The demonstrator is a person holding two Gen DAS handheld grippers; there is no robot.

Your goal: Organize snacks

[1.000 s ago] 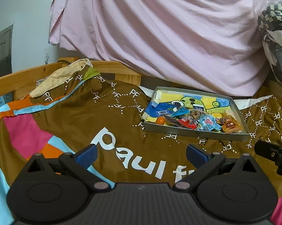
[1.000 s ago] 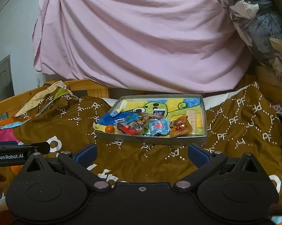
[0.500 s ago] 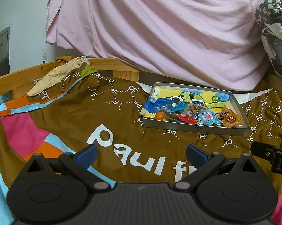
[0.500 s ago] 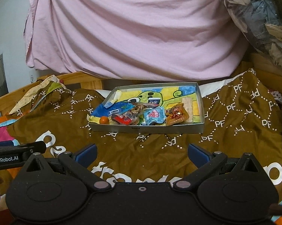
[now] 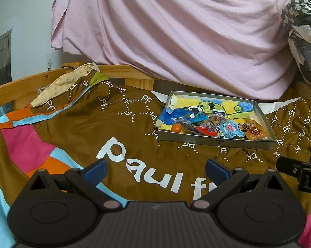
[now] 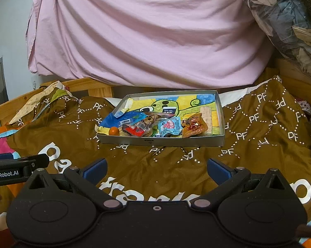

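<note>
A shallow grey tin tray (image 6: 161,141) with a cartoon-printed bottom lies on a brown "PF" blanket; it also shows in the left wrist view (image 5: 217,142). Several snack packets lie along its near side: a blue packet (image 6: 122,119), a red one (image 6: 134,131), a light-blue one (image 6: 169,126), an orange-brown one (image 6: 194,127) and a small orange ball (image 6: 114,131). My left gripper (image 5: 155,170) is open and empty, well short of the tray and left of it. My right gripper (image 6: 156,169) is open and empty, short of the tray's near wall.
A pink sheet (image 6: 147,35) hangs behind the tray. A wooden bed rail (image 5: 21,88) runs along the left. A bag of clothes (image 6: 289,16) bulges at the upper right. The blanket (image 5: 93,128) is rumpled, with a raised fold at the far left.
Both grippers have pulled back and risen a little, so the tray looks slightly farther and lower. Both stay open and empty. The snacks have not moved.
</note>
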